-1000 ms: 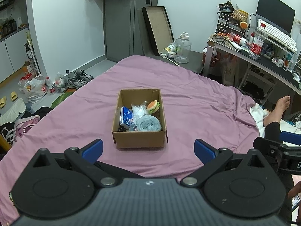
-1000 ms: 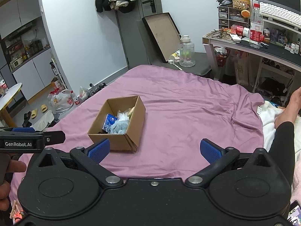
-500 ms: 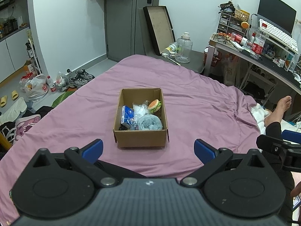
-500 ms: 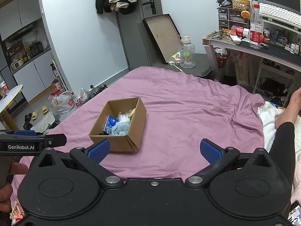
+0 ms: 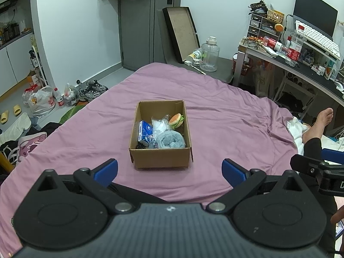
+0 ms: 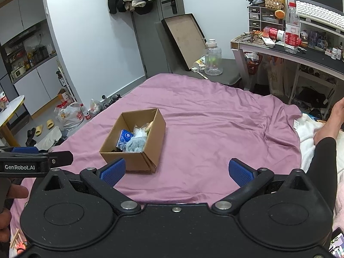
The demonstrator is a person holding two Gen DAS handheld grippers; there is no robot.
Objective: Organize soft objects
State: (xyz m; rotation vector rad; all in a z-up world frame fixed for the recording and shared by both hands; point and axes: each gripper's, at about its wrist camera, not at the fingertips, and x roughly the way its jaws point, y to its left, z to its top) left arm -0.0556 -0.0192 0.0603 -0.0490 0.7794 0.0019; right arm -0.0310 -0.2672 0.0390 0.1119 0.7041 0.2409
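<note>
Cardboard box at frame centre on purple bedspread; inside: grey towel roll, blue tissue pack, burger toy, plastic bag.
Left gripper spread wide, empty, low in frame. Right gripper likewise spread, empty.
Likely step: reach into box. Advice: descend straight over towel roll, clear box walls, pinch mid-roll.
Versus earlier frame: box barely shifted in view; both grippers still spread wide.

At frame centre in the left wrist view we see an open cardboard box upright on the purple bedspread. Inside we find a grey fluffy roll at the near right, a burger-shaped plush at the far right, a blue tissue pack tilted on the left, and crumpled clear plastic between them.
</note>
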